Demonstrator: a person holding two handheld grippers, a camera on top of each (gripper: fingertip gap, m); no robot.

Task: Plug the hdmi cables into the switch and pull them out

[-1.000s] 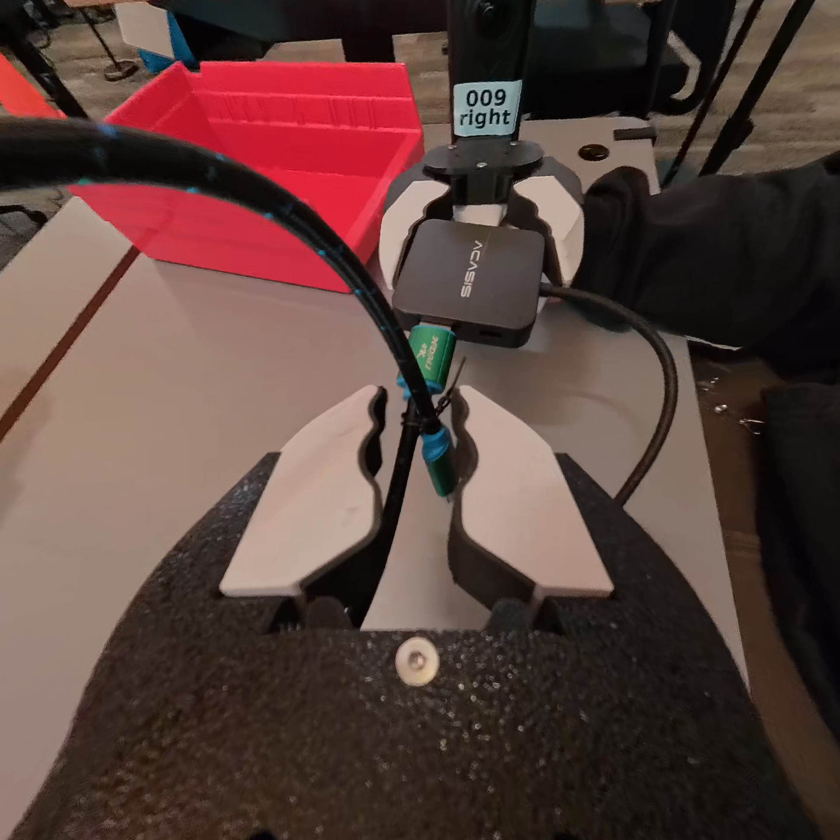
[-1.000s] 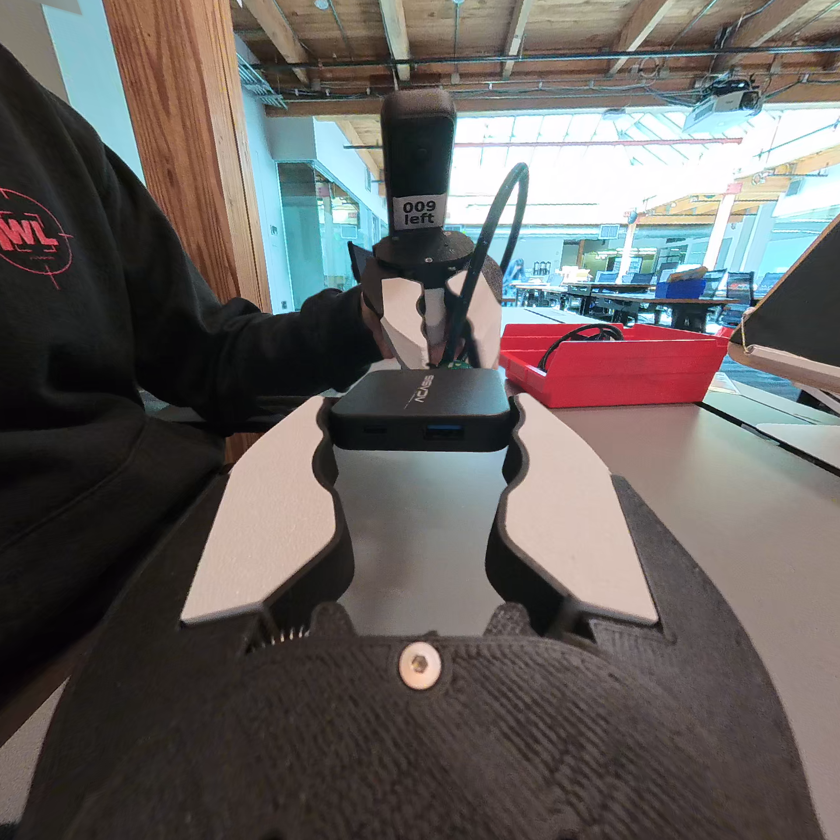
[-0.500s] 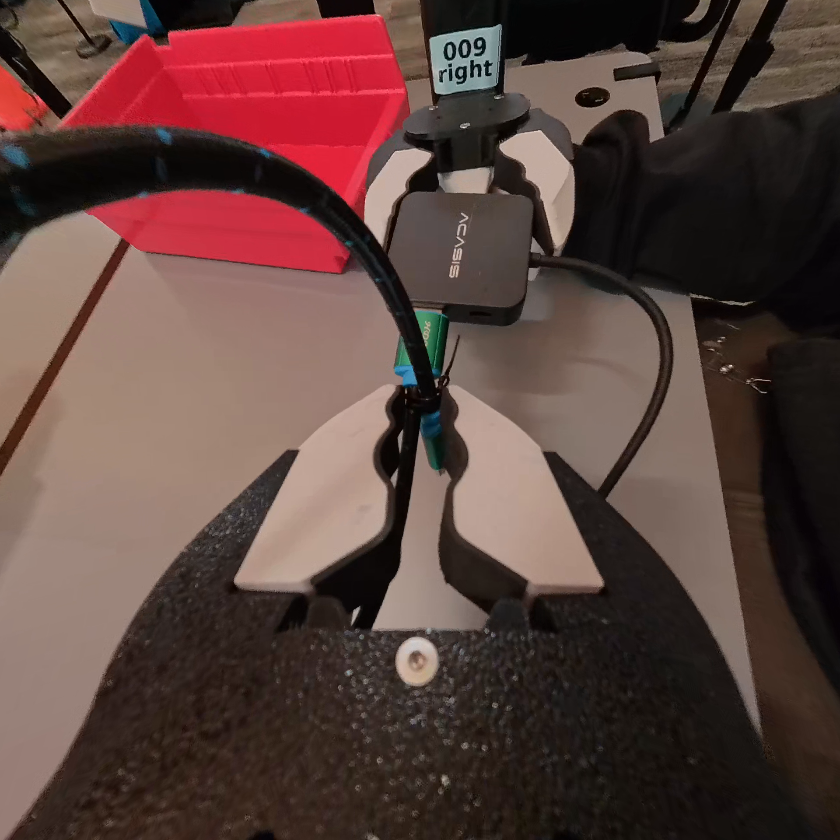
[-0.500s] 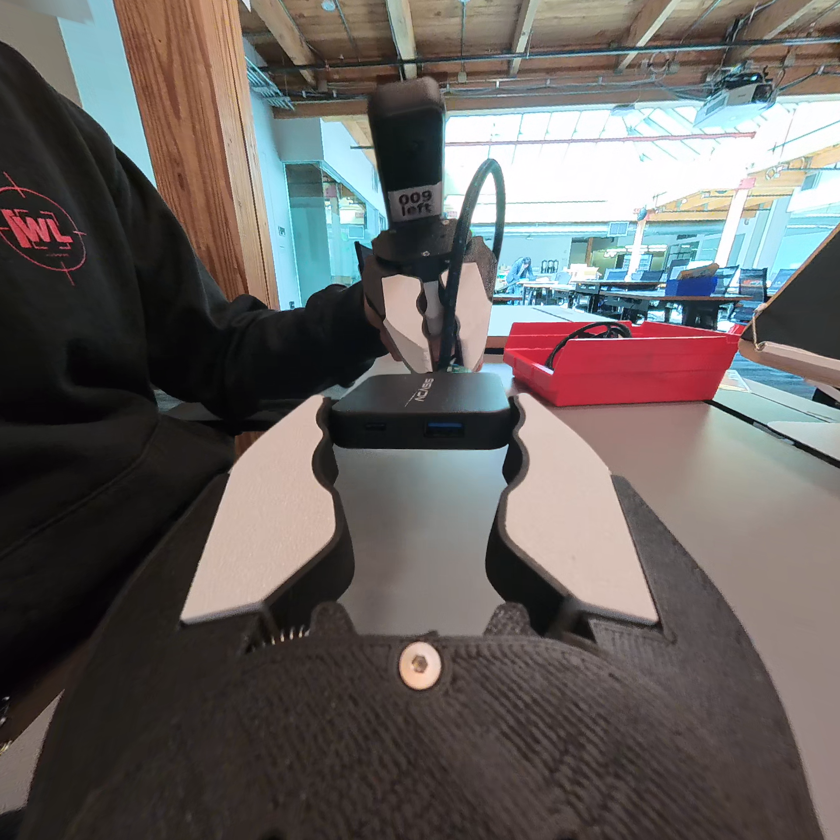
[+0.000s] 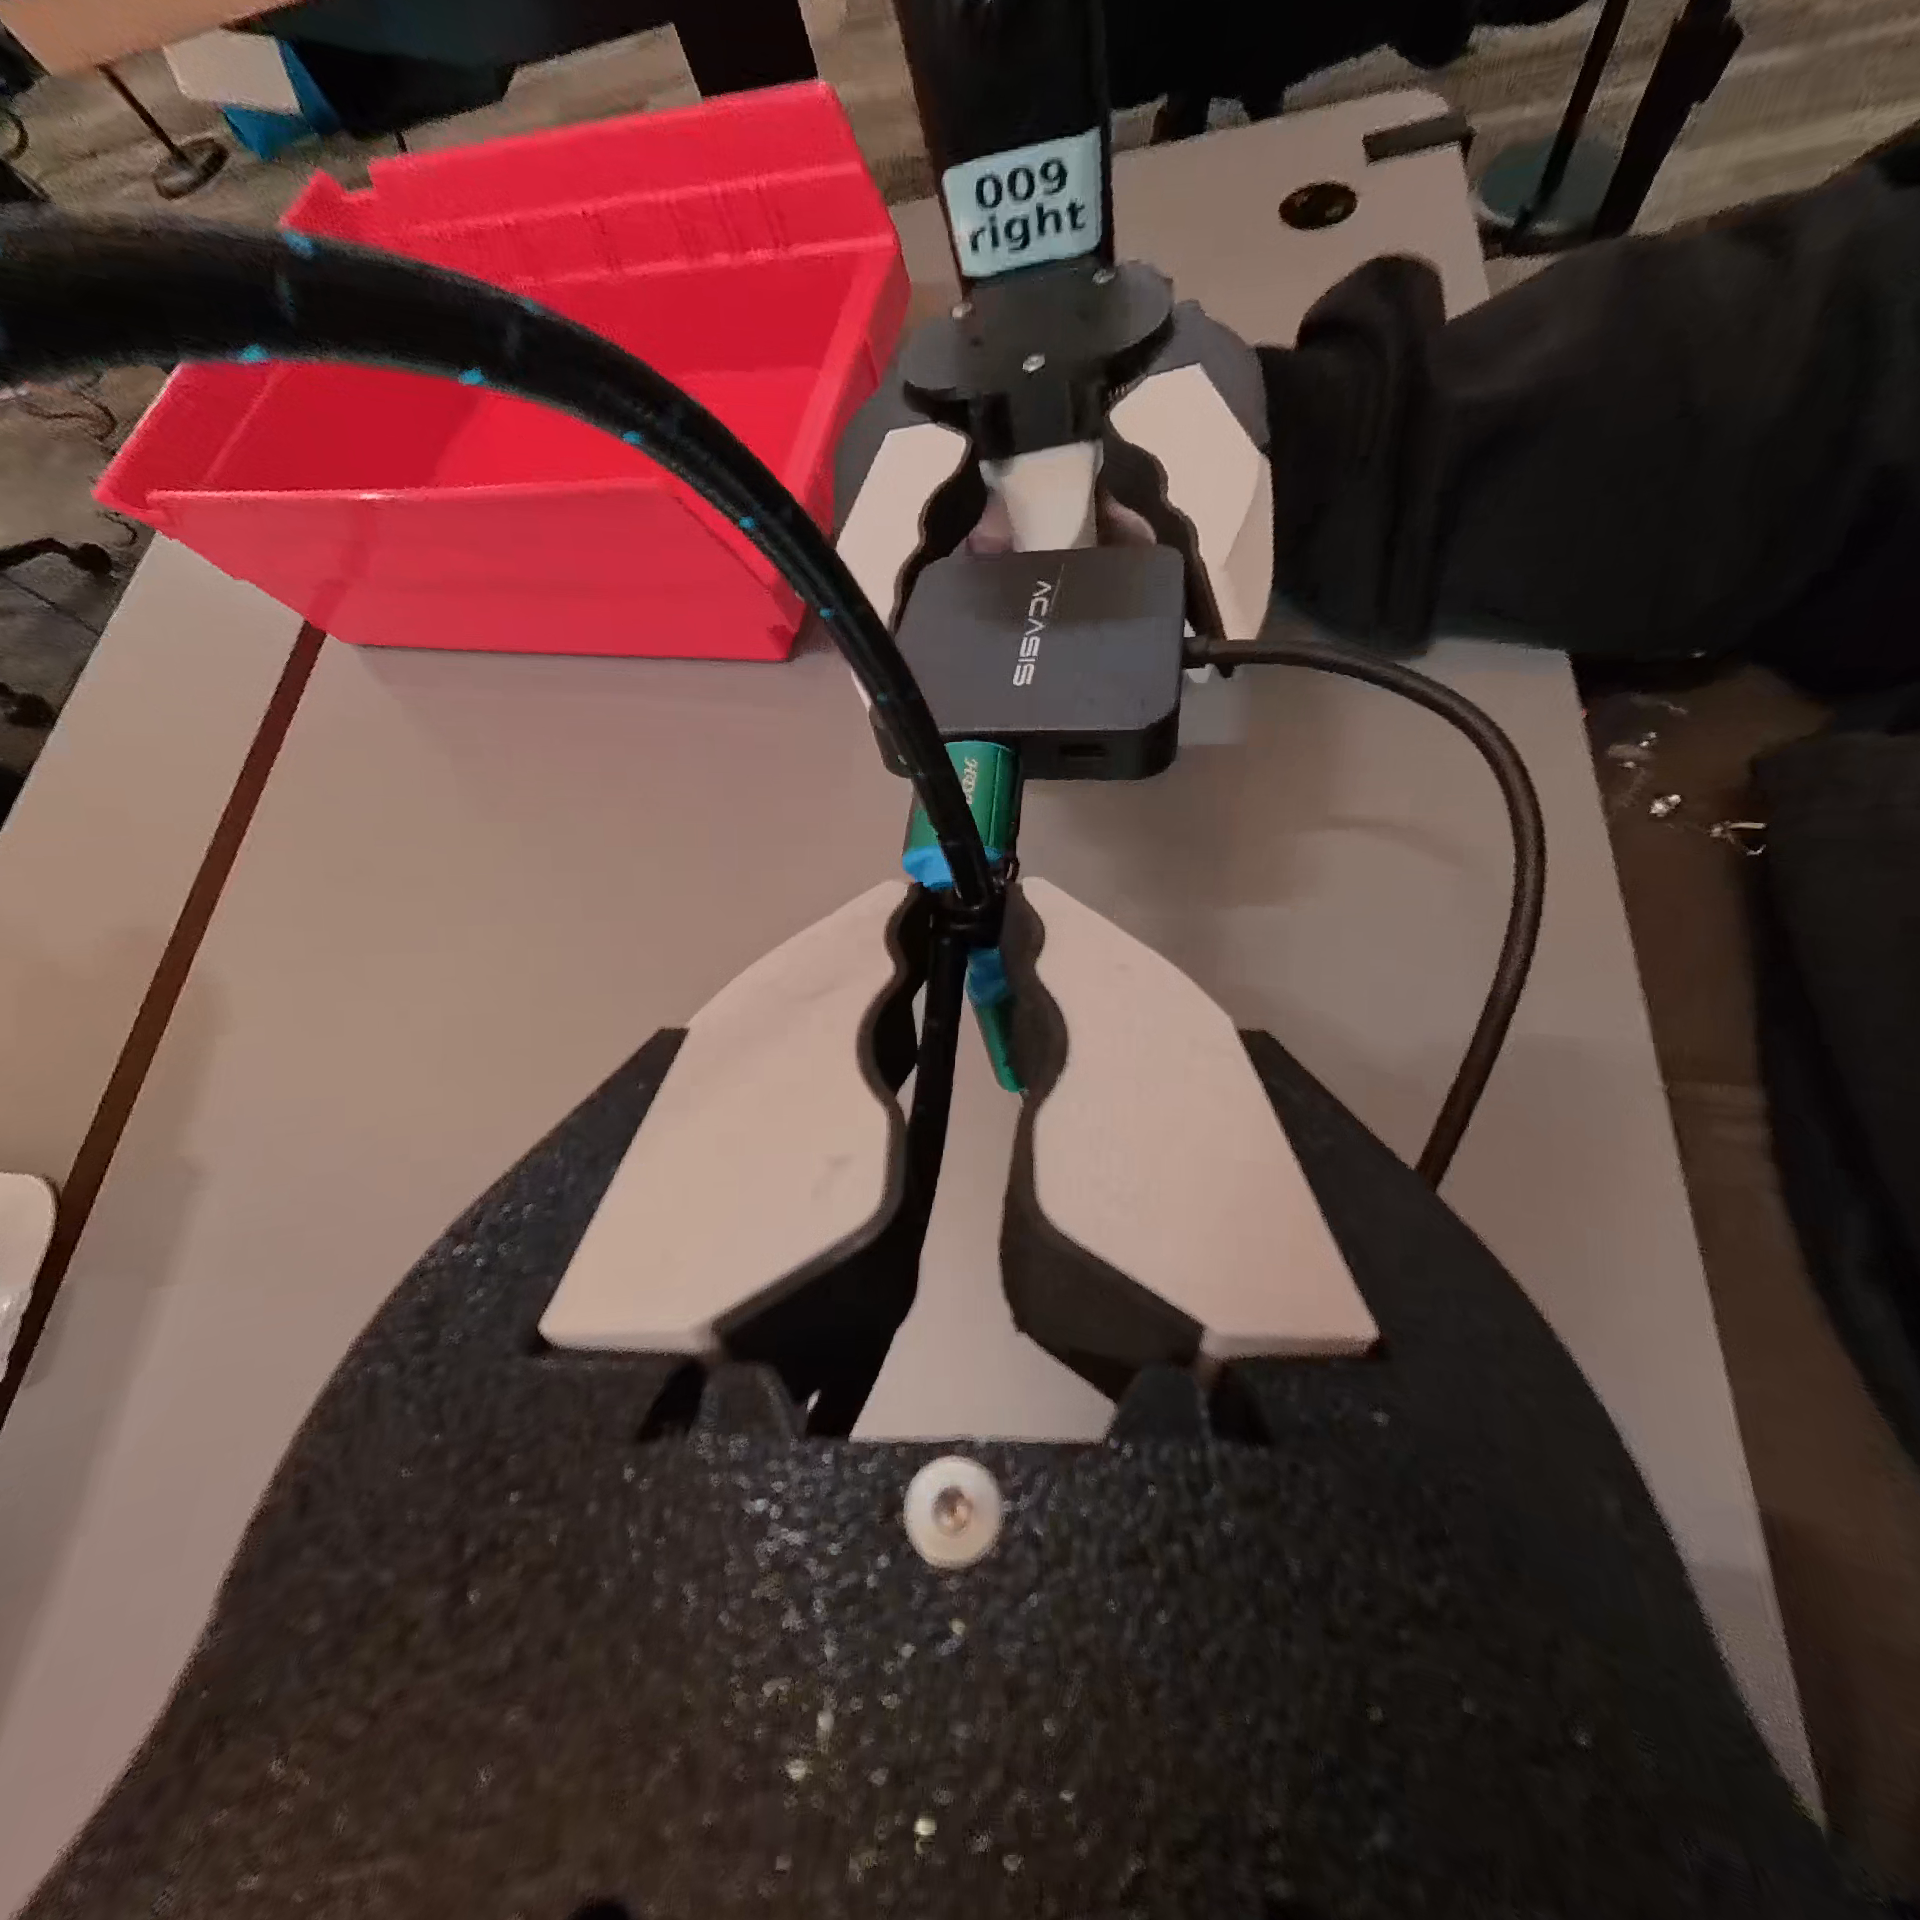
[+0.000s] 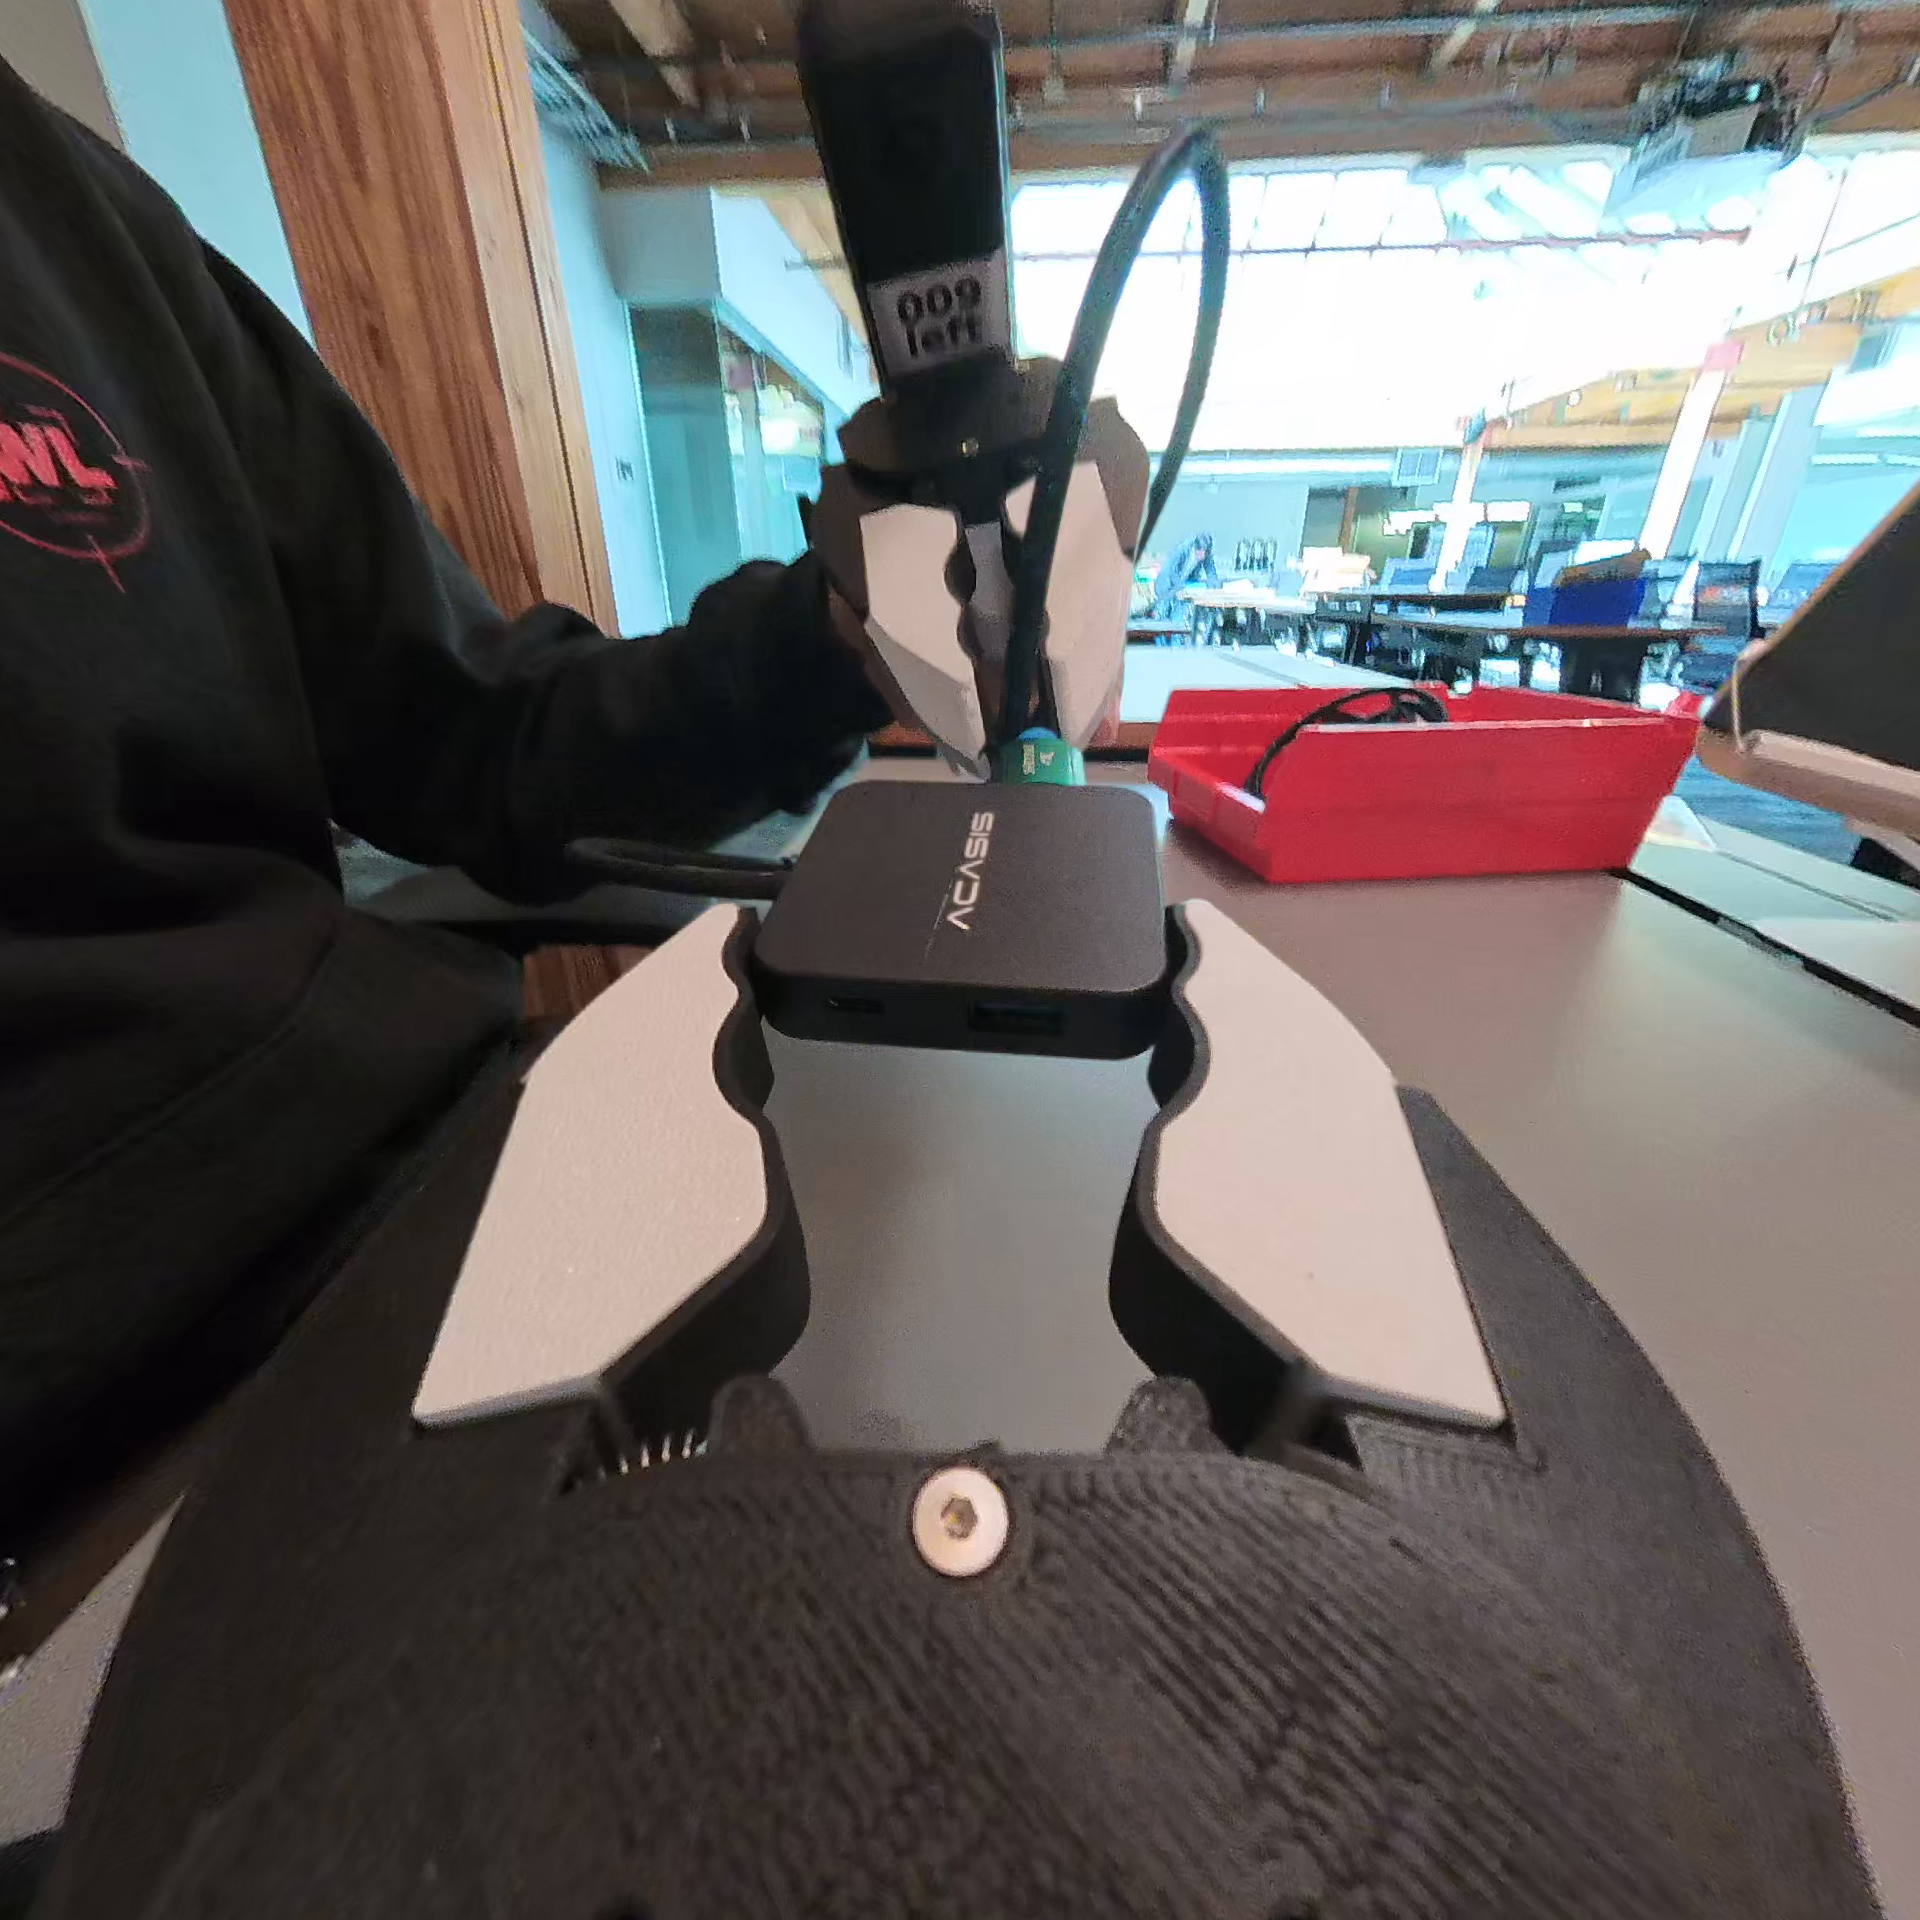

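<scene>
The black square switch (image 5: pixel 1039 655) lies on the grey table (image 5: pixel 520 935). My right gripper (image 6: pixel 961 935) is shut on its two sides, and it also shows beyond the switch in the left wrist view (image 5: pixel 1049 520). My left gripper (image 5: pixel 964 902) is shut on a black braided HDMI cable (image 5: pixel 623 416) just behind its green plug (image 5: pixel 971 790). The plug's front end meets the switch's near edge; how deep it sits is hidden. A second green connector (image 5: pixel 997 1039) hangs between my left fingers. In the right wrist view the left gripper (image 6: pixel 997 727) stands steeply behind the switch (image 6: pixel 966 894).
A red bin (image 5: pixel 499 499) stands at the back left of the table, with a black cable in it in the right wrist view (image 6: pixel 1423 790). The switch's own black cable (image 5: pixel 1507 831) curves off to the right. A person's black sleeve (image 5: pixel 1610 468) lies right of the switch.
My left fingers have closed in on the cable behind the green plug. The left gripper has tilted steeper. The right wrist view now looks down on more of the switch's top.
</scene>
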